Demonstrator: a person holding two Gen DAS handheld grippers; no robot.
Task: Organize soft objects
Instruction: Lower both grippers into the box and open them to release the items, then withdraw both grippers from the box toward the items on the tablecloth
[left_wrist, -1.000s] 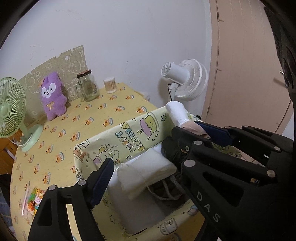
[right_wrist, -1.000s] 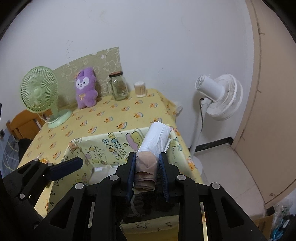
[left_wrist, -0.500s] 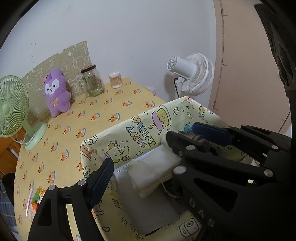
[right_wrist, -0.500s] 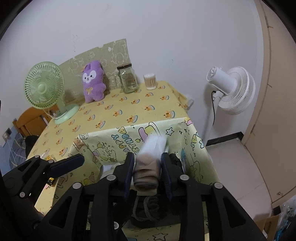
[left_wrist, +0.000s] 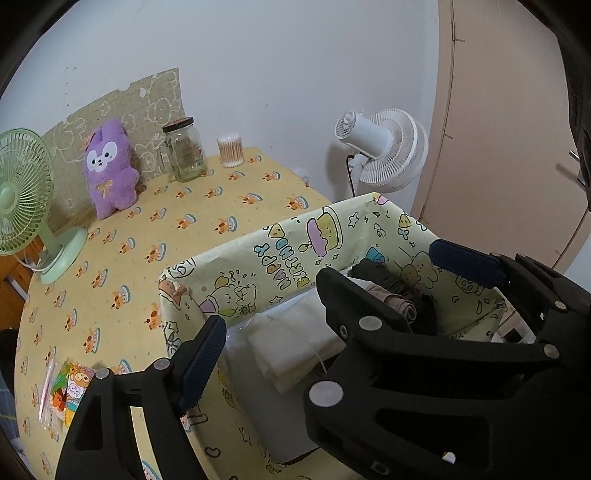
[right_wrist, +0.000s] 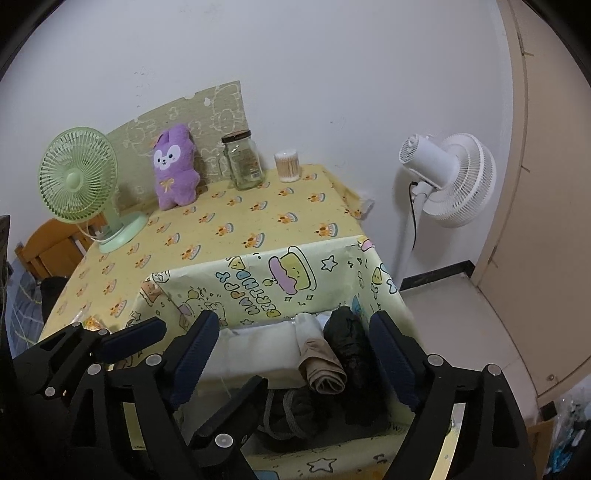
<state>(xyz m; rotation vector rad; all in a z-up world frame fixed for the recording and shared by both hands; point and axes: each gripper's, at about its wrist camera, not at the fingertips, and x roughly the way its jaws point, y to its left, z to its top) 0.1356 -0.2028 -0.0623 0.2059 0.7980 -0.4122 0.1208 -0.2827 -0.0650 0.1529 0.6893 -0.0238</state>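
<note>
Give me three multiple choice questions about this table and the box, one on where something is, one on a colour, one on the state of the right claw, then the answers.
1. Where does the beige roll lie?
A. In the patterned box, beside a black roll
B. On the tablecloth by the jar
C. On the floor under the white fan

2. What colour is the plush toy at the wall?
A. Green
B. Purple
C. Orange

3. How is the right claw now?
A. Shut on the beige roll
B. Shut on the plush toy
C. Open, jaws apart on either side of the rolls

Answers: 1 A, the roll rests inside the box against the black one. 2 B, its fur is purple with a white face. 3 C, its jaws have just been opening and the pads stand clear of the roll.
</note>
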